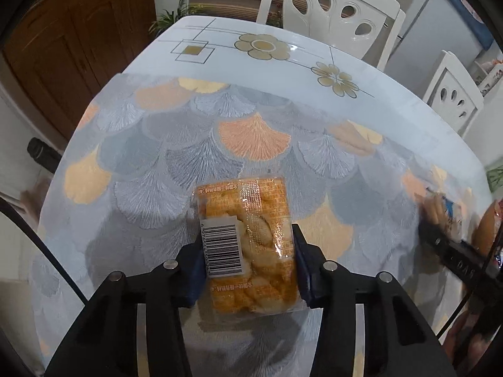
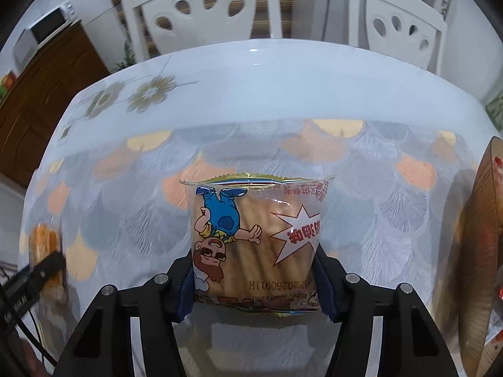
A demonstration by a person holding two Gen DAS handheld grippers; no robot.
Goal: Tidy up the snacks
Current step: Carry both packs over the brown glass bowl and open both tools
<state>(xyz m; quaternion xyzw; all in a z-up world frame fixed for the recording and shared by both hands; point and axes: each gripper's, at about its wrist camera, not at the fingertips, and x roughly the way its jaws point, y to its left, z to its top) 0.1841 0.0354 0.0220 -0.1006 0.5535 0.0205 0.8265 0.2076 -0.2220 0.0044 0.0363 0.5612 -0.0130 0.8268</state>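
In the left wrist view, my left gripper (image 1: 249, 251) is shut on a clear pack of orange-brown snacks (image 1: 245, 207) with a barcode label. Its blue pads press on both long sides, just above the patterned cloth (image 1: 251, 138). In the right wrist view, my right gripper (image 2: 254, 270) is shut on a biscuit-stick pack (image 2: 251, 220) printed with a cartoon man and a white star. That pack also sits low over the cloth. Each view shows the other pack blurred at its edge: the biscuit-stick pack (image 1: 446, 213) at the right, the orange pack (image 2: 44, 242) at the left.
A woven basket (image 2: 484, 220) holding red-printed packets stands at the right edge of the right wrist view. The cloth covers the near part of a white flower-printed table (image 1: 267, 62). White chairs (image 1: 339, 12) stand behind the table, and a brown door (image 1: 63, 47) is at the left.
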